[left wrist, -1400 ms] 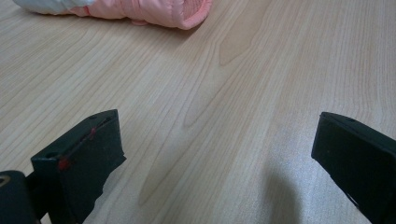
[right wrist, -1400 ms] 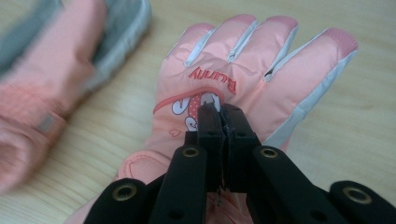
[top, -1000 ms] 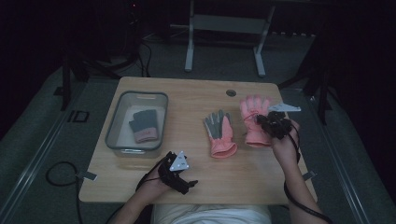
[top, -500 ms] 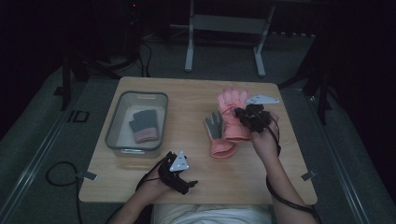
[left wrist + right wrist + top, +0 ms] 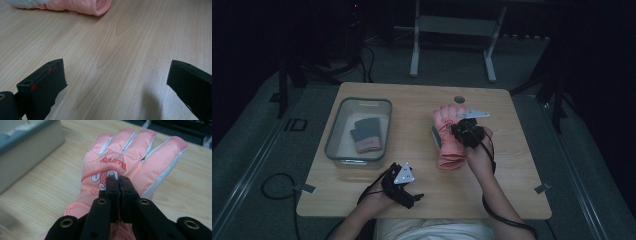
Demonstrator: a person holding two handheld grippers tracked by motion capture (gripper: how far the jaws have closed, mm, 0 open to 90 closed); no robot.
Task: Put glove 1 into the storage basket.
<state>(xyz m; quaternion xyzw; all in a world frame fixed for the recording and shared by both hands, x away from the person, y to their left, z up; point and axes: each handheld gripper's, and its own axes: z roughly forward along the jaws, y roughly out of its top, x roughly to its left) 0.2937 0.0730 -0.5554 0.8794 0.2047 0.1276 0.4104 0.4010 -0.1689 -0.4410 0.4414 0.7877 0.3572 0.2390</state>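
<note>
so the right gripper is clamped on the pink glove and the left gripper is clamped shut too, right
Not quite. The right gripper is clamped on the pink glove, but the left gripper is open, its jaws standing wide apart over the bare table, as the left gripper view shows.

High view looks down on the table [image 5: 422,100] — both claw cameras skim its wood close.

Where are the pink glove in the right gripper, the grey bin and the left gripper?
pink glove [image 5: 130,157], right gripper view, back of the glove below the fingers.
grey bin [image 5: 362,102], high view, far rim.
left gripper [image 5: 116,85], left gripper view, midway between its open jaws.
</note>
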